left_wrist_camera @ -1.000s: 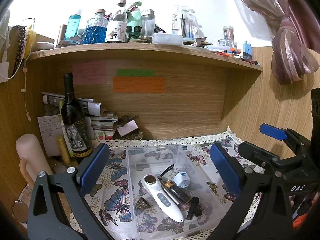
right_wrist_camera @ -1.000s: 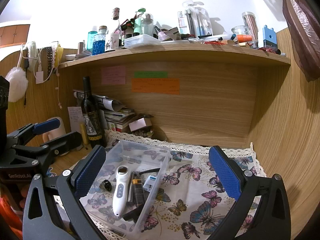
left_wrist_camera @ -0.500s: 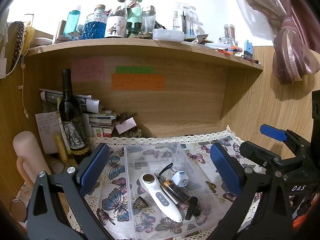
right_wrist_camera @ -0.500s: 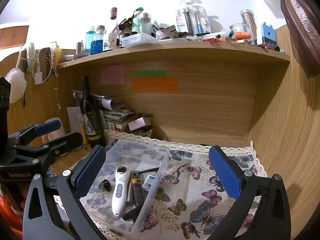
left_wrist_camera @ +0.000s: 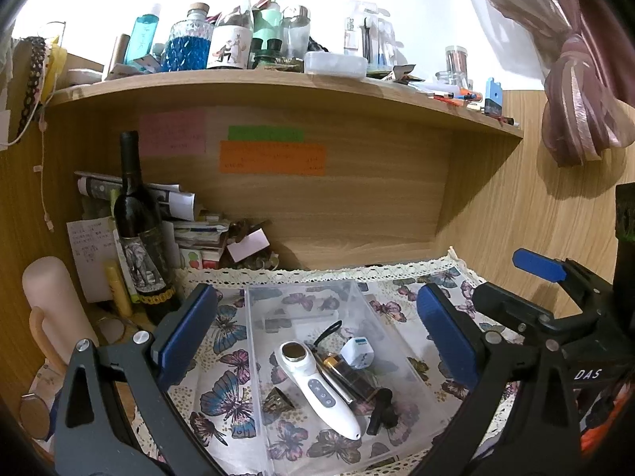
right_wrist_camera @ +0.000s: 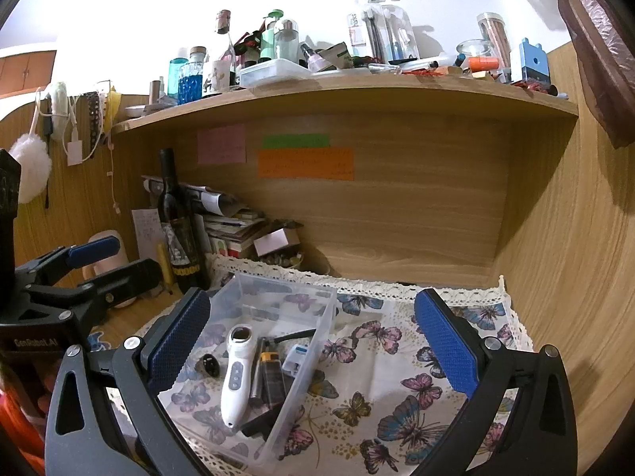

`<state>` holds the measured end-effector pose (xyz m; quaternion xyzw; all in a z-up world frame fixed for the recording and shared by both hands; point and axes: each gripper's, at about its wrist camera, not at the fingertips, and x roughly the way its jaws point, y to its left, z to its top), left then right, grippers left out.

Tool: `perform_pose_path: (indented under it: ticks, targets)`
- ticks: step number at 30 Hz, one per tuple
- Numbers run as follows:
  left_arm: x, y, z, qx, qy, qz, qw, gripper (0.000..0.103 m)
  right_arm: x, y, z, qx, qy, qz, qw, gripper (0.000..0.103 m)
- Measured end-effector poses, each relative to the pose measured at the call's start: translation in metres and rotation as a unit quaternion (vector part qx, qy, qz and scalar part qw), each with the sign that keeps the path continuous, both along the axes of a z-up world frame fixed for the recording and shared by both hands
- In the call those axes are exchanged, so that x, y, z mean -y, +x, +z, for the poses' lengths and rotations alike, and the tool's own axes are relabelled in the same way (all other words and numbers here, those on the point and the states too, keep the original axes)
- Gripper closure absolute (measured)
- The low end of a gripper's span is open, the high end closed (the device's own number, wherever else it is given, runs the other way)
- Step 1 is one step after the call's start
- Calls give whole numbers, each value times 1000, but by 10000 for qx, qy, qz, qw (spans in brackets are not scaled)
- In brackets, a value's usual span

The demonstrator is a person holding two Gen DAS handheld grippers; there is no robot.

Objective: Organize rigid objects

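1. The left gripper (left_wrist_camera: 317, 333) hangs with its jaws spread wide, holding nothing, above the clear plastic bin (left_wrist_camera: 254, 361).
2. The right gripper (right_wrist_camera: 313, 341) is also spread wide and empty, over the butterfly tablecloth (right_wrist_camera: 397, 404) just right of the bin.
3. Inside the bin lie a white handheld device (left_wrist_camera: 317, 388), a white plug adapter (left_wrist_camera: 357, 353), a lighter (right_wrist_camera: 272, 373) and some small dark pieces.
4. A wine bottle (left_wrist_camera: 139, 230) stands upright left of the bin, under the wooden shelf (left_wrist_camera: 278, 87).
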<state>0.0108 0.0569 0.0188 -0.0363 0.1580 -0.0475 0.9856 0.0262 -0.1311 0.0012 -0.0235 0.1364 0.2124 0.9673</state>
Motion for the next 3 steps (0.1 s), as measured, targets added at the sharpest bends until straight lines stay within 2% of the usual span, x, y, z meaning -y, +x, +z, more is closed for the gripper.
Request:
perform_pose_path:
  ticks: [3]
  targets:
    - [-1, 2, -2, -48, -22, -2, 10000, 1, -2, 0, 0, -16, 4, -12, 10000, 0]
